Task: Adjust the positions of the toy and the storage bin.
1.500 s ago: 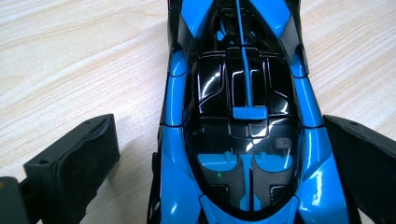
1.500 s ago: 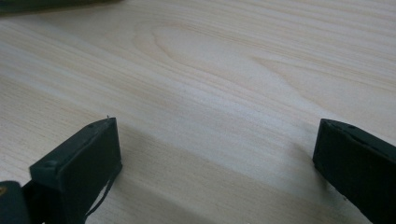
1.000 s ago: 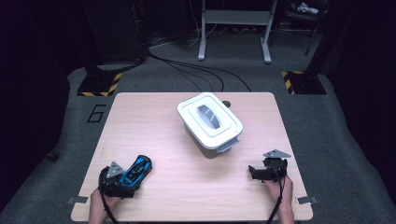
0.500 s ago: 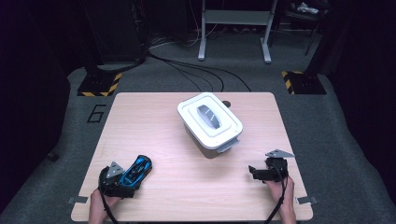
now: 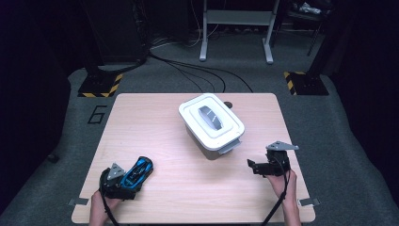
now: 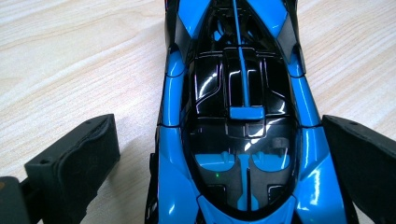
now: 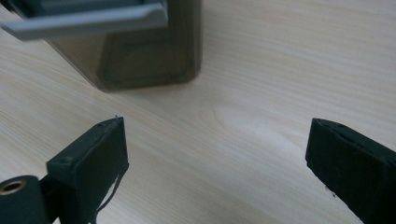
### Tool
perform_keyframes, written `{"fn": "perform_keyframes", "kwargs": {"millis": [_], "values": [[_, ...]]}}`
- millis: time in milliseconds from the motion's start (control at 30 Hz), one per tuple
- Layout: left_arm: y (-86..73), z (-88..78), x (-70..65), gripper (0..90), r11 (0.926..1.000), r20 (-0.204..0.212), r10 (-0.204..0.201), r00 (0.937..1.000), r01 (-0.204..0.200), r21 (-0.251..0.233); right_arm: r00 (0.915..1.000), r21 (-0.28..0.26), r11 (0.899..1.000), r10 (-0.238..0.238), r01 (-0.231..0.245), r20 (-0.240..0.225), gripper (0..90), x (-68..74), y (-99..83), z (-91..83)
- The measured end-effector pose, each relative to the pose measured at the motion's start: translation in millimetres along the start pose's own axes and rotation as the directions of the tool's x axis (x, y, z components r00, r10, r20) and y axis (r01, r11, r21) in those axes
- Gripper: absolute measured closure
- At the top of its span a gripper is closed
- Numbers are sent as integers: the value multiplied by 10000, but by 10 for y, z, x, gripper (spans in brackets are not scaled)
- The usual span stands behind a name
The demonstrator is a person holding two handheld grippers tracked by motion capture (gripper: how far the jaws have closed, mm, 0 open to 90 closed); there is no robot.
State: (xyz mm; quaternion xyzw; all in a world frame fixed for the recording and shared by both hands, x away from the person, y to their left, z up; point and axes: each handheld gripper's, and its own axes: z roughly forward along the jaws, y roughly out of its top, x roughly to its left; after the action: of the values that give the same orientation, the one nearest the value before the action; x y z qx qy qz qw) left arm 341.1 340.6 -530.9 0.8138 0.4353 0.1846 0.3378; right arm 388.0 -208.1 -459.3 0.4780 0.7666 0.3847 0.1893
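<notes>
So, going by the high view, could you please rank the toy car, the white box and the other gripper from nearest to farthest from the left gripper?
1. Toy car: between the jaws of the left gripper, at the table's near left.
2. White box: mid-table, farther back and to the right.
3. Right gripper: near right, open, nothing between its jaws.
</notes>
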Motion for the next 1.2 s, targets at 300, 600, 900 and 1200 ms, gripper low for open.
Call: {"fn": "perform_keyframes", "kwargs": {"millis": [300,600,900,1200], "values": [[-3,6,-2,2,10000,-36,2,10000,-2,-75,9988,-497,9982,-362,346,-317,74,84,384,-110],[0,0,-2,2,10000,14,12,10000,-12,-5,9973,-411,9980,-510,489,-525,153,123,861,29],[0,1,-2,2,10000,16,20,10000,-20,-19,9982,-55,9995,-304,301,-517,378,67,1129,263],[-1,4,-4,2,10000,11,-39,10000,39,-58,9983,330,9995,39,-20,-577,550,1,1176,395]]}}
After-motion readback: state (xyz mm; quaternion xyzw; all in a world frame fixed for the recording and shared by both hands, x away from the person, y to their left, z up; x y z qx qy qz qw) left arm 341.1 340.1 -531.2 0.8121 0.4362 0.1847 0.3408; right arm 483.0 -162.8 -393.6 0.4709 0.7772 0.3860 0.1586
